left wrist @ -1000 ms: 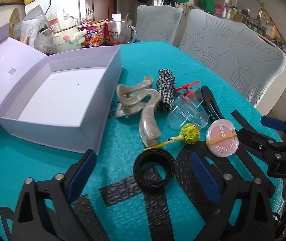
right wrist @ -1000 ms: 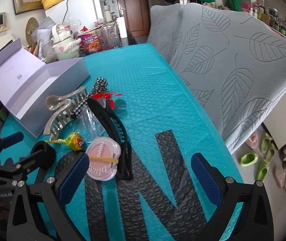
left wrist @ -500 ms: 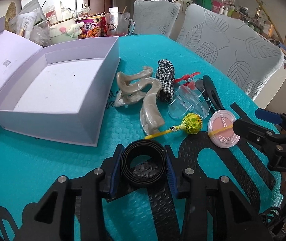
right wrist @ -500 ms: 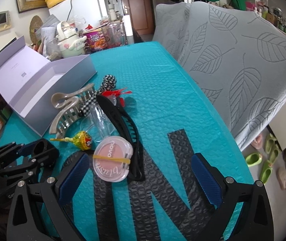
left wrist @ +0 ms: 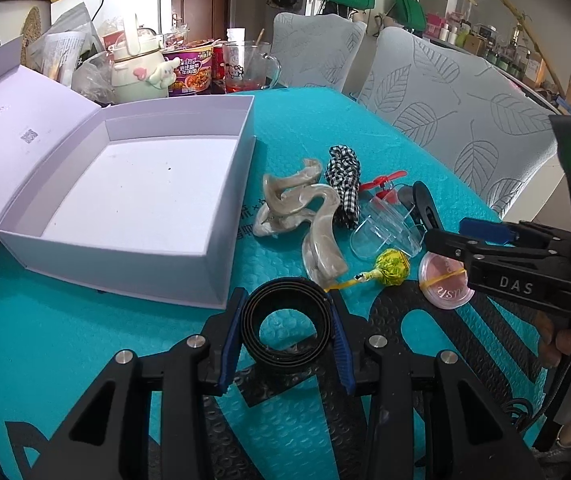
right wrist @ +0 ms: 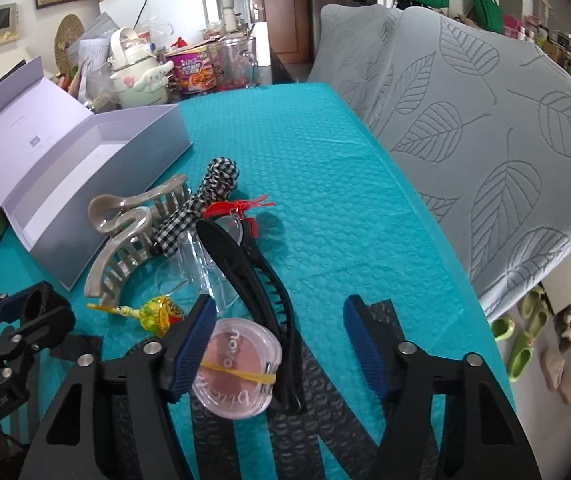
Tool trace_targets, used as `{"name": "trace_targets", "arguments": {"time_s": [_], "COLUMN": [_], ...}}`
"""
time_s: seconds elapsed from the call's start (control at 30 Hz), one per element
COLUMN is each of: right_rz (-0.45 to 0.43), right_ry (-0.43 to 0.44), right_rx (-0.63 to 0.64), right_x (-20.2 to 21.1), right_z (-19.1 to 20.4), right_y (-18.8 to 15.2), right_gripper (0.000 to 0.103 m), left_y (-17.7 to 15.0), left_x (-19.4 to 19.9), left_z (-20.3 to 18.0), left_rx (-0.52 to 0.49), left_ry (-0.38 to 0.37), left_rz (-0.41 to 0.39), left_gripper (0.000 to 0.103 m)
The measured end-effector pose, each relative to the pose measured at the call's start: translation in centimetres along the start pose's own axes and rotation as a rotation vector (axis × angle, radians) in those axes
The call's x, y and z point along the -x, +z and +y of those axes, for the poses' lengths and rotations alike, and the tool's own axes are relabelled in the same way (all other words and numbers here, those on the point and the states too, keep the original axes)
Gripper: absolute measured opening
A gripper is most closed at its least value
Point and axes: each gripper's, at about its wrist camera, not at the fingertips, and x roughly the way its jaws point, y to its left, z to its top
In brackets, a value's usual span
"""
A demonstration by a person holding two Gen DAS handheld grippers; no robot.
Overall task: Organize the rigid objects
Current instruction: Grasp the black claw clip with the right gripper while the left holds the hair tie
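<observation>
Pads of my left gripper (left wrist: 288, 330) press both sides of the coiled black belt (left wrist: 288, 328), clamped on it just above the teal bubble-wrap desk (left wrist: 309, 128). Just beyond the coil lies a yellow-green lollipop (left wrist: 393, 270), its stick pointing toward the belt, and next to it a round pink blush compact (left wrist: 443, 286) with a yellow rubber band across it. My right gripper (right wrist: 275, 340) has just been closing; its jaws stand apart, the left pad (right wrist: 191, 344) beside the compact's edge, though I cannot tell if it touches, the right pad well clear. The compact and the tail of a long black hair clip (right wrist: 253, 276) sit between them. Farther out I see a clear plastic cup (left wrist: 385, 228) on its side, a beige claw clip (left wrist: 301, 216), a black-and-white checked scrunchie (left wrist: 343, 188) and a small red clip (left wrist: 383, 182). To the left stands the open lavender box (left wrist: 221, 264), lid (left wrist: 13, 128) folded back.
</observation>
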Motion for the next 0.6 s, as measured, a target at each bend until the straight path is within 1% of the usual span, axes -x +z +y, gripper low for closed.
{"name": "trace_targets", "arguments": {"time_s": [0.07,0.1,0.17,0.23,0.33,0.47,0.6], "right_rz": [0.011,0.015,0.017,0.023,0.024,0.024,0.000], "right_ry": [0.034,0.040,0.037,0.056,0.068,0.062,0.034], "right_rx": [-0.006,-0.005,0.001,-0.010,-0.024,-0.028,-0.043], "right_x": [-0.3,-0.5,-0.7,-0.9,-1.1,-1.2,-0.5], "right_z": [-0.1,-0.1,-0.1,-0.3,-0.7,-1.0,-1.4], "right_y": [0.2,0.3,0.4,0.5,0.5,0.5,0.4], "right_gripper": [0.050,0.044,0.037,0.032,0.030,0.026,0.024], "left_y": [0.3,0.5,0.8,1.0,1.2,1.3,1.4], "left_x": [0.0,0.0,-0.1,-0.1,-0.1,-0.1,0.1], "left_z": [0.1,0.2,0.4,0.5,0.6,0.5,0.5], "left_rx": [0.001,0.004,0.009,0.012,0.013,0.008,0.004], "left_ry": [-0.005,-0.006,-0.007,-0.003,-0.001,-0.003,-0.008], "left_rz": [0.003,0.004,0.007,0.007,0.007,0.007,0.002], "left_gripper": [0.039,0.039,0.039,0.039,0.039,0.039,0.039]}}
